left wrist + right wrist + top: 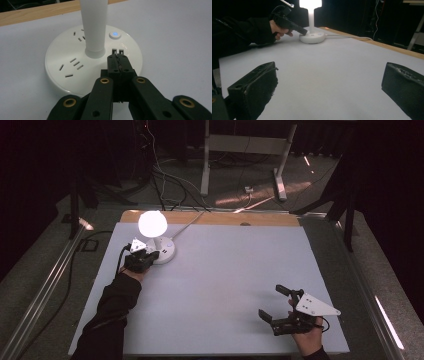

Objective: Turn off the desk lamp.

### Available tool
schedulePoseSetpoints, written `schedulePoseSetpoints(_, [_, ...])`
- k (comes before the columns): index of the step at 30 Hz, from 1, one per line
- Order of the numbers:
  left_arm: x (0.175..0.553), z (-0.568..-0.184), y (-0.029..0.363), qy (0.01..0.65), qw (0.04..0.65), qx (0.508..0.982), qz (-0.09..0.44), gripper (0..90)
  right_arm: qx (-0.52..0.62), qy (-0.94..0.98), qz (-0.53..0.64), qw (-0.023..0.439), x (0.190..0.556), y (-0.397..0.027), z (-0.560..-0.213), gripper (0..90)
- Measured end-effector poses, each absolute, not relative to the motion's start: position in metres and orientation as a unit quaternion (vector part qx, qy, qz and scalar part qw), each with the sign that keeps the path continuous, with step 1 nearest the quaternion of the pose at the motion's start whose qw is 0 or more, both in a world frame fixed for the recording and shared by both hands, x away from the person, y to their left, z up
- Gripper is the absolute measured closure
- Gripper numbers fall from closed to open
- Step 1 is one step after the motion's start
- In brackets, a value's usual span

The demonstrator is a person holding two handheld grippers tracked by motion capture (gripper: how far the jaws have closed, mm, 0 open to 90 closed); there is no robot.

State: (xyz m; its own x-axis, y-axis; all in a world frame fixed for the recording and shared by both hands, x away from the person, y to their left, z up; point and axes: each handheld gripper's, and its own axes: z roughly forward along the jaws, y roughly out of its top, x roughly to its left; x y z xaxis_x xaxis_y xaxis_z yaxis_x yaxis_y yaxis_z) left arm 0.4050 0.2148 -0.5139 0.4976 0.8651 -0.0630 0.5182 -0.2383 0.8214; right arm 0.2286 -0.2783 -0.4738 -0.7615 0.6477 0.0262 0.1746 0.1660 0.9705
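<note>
Dark floor and cables ring my pale counter. At its far left corner stands the lit lamp on a round white base with sockets and a blue-lit button. My left gripper, jaws clenched on nothing, rests over that base. My right gripper sits well apart, near the front edge, jaws released.

The lamp stem runs off the left gripper view's top edge, hiding its glowing head.
</note>
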Motion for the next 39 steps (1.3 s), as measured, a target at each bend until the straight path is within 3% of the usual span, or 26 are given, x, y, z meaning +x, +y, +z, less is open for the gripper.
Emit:
schedulePoseSetpoints(19, [0.397, -0.487, 0.215, 0.459, 0.448, 0.744, 0.187, 90.0, 0.283, 0.733, 0.583, 0.205, 0.23, -0.28, -0.473, 0.0])
schedulePoseSetpoints(20, [0.396, -0.486, 0.214, 0.458, 0.446, 0.745, 0.19, 83.9, 0.283, 0.733, 0.583, 0.205, 0.23, -0.28, -0.474, 0.0])
schedulePoseSetpoints(22, [0.394, -0.483, 0.214, 0.457, 0.449, 0.745, 0.186, 80.5, 0.284, 0.734, 0.582, 0.204, 0.23, -0.28, -0.474, 0.0])
schedulePoseSetpoints(23, [0.393, -0.482, 0.214, 0.457, 0.451, 0.744, 0.185, 72.6, 0.286, 0.733, 0.583, 0.204, 0.231, -0.28, -0.474, 0.0])
schedulePoseSetpoints(26, [0.391, -0.477, 0.214, 0.455, 0.453, 0.744, 0.184, 67.8, 0.287, 0.733, 0.582, 0.204, 0.231, -0.281, -0.475, 0.0])
schedulePoseSetpoints(31, [0.386, -0.466, 0.213, 0.451, 0.456, 0.745, 0.185, 44.2, 0.292, 0.731, 0.582, 0.206, 0.232, -0.282, -0.475, 0.0])
schedulePoseSetpoints(32, [0.385, -0.463, 0.213, 0.451, 0.457, 0.743, 0.188, 34.0, 0.292, 0.732, 0.58, 0.205, 0.232, -0.282, -0.475, 0.0])
schedulePoseSetpoints(33, [0.384, -0.461, 0.213, 0.449, 0.459, 0.744, 0.186, 34.0, 0.292, 0.732, 0.58, 0.205, 0.232, -0.282, -0.475, 0.0])
schedulePoseSetpoints(38, [0.379, -0.451, 0.211, 0.447, 0.459, 0.746, 0.185, 10.1, 0.295, 0.734, 0.578, 0.203, 0.233, -0.283, -0.476, 0.0])
schedulePoseSetpoints(39, [0.379, -0.449, 0.211, 0.447, 0.459, 0.745, 0.186, 10.1, 0.295, 0.734, 0.578, 0.203, 0.233, -0.283, -0.476, 0.0])
